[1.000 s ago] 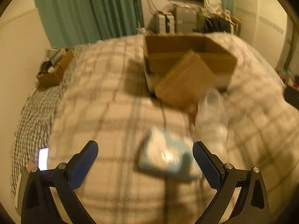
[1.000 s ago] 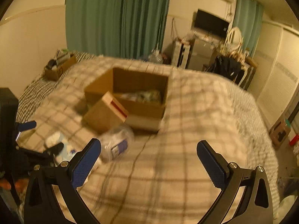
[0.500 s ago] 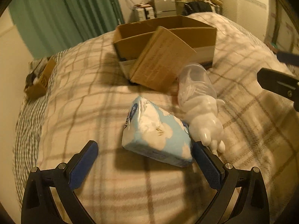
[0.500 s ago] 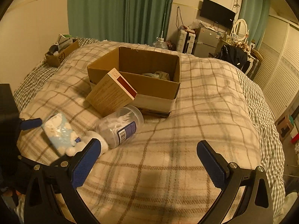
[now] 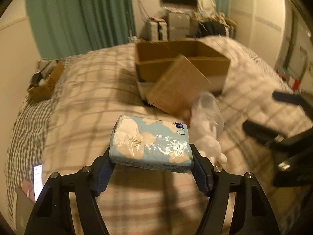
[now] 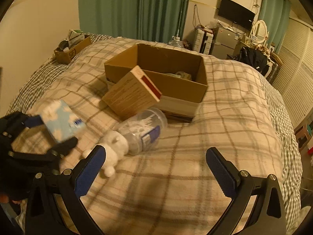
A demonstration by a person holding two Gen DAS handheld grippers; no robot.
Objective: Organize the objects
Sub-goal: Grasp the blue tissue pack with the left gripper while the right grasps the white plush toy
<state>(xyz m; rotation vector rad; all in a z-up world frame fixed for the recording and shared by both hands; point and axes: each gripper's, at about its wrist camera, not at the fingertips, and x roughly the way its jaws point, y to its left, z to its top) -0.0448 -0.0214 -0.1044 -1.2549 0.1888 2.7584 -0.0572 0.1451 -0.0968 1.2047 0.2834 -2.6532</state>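
The bed holds a big open box, with a small box leaning on it. A clear jar lies beside that. The left gripper, wide open a moment ago, is closing on the blue pack, which now sits between its pads. The pack can probably go in the big box next. The right gripper is open and empty.

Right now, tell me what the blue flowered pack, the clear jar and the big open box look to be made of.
Blue flowered pack: thin glossy plastic film, going by the crinkles and glints; contents probably soft.
Clear jar: transparent plastic, likely; white pieces show through its wall, and it has a dark label.
Big open box: matte brown corrugated cardboard, with raw-cut edges and folded flaps.
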